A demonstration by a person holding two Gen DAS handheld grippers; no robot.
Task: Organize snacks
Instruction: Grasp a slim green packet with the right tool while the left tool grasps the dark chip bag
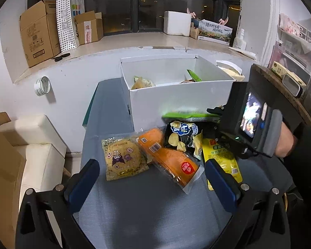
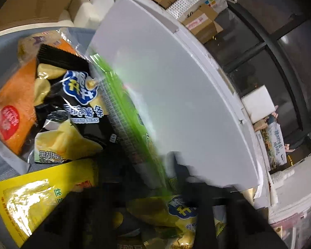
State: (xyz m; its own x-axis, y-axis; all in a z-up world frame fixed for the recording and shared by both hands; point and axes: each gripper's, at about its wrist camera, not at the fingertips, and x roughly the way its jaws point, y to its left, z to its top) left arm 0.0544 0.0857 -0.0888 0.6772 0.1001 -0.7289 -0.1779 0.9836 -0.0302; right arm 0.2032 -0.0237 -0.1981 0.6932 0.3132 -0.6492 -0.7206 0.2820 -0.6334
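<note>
Grey cloth (image 1: 139, 207) carries 4 snack packs in front of the white box (image 1: 176, 99). Left gripper (image 1: 153, 178) hovers wide, empty. Right gripper (image 1: 215, 114) has narrowed on the green pack (image 1: 188, 115) (hold unclear); that pack could snag the box wall.

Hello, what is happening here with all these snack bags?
A person is sorting snacks with a hand-held gripper in each hand. The right gripper is at the green packet lying against the white box; the blur hides whether its pads are gripping. The left gripper hovers open over the grey cloth, holding nothing. The black chip bag, orange packet, beige packet and yellow packet lie outside the box, which already holds a few snacks.
</note>
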